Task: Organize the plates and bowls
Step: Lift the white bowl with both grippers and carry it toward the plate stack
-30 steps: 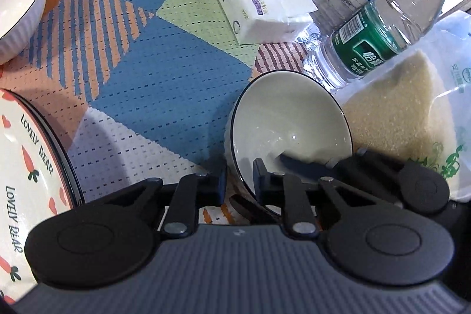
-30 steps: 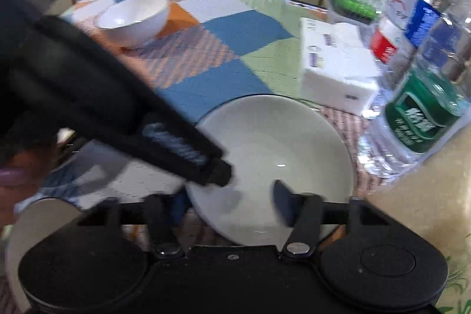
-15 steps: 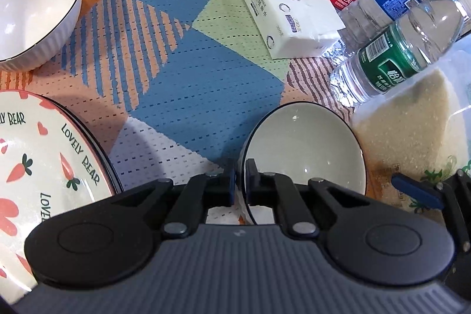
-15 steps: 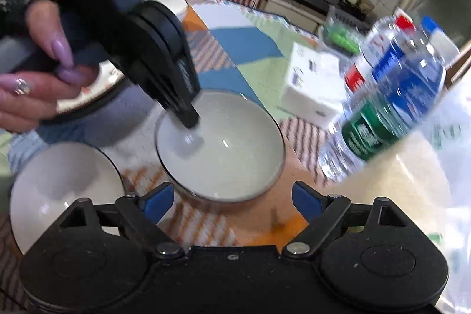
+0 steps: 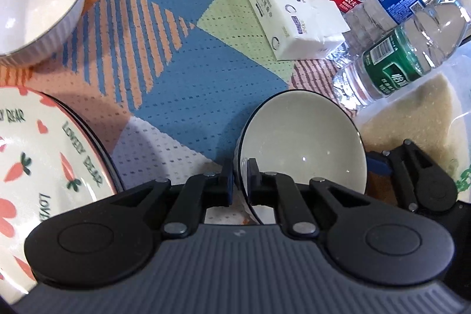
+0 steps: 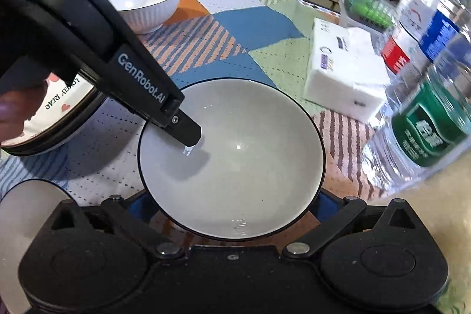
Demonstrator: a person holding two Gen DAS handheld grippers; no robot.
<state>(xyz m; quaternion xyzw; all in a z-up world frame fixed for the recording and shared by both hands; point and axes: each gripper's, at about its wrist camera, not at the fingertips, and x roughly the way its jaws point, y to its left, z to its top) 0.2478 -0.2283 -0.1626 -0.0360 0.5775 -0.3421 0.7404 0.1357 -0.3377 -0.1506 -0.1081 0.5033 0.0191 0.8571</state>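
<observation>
Left wrist view: the left gripper [image 5: 240, 184] is pinching the rim of the grey bowl [image 5: 303, 143], beside the carrot plate [image 5: 44, 167]. Right wrist view: the right gripper [image 6: 232, 205] is spreading wide (touching nothing) around that bowl [image 6: 250, 167] on the tablecloth [image 6: 250, 19].

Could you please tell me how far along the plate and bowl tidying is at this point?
Done: only the plates look stacked. In hand: the left gripper is shut on the rim of the grey bowl, while the right gripper is open around it. Left: the white bowl and another bowl sit apart.
</observation>
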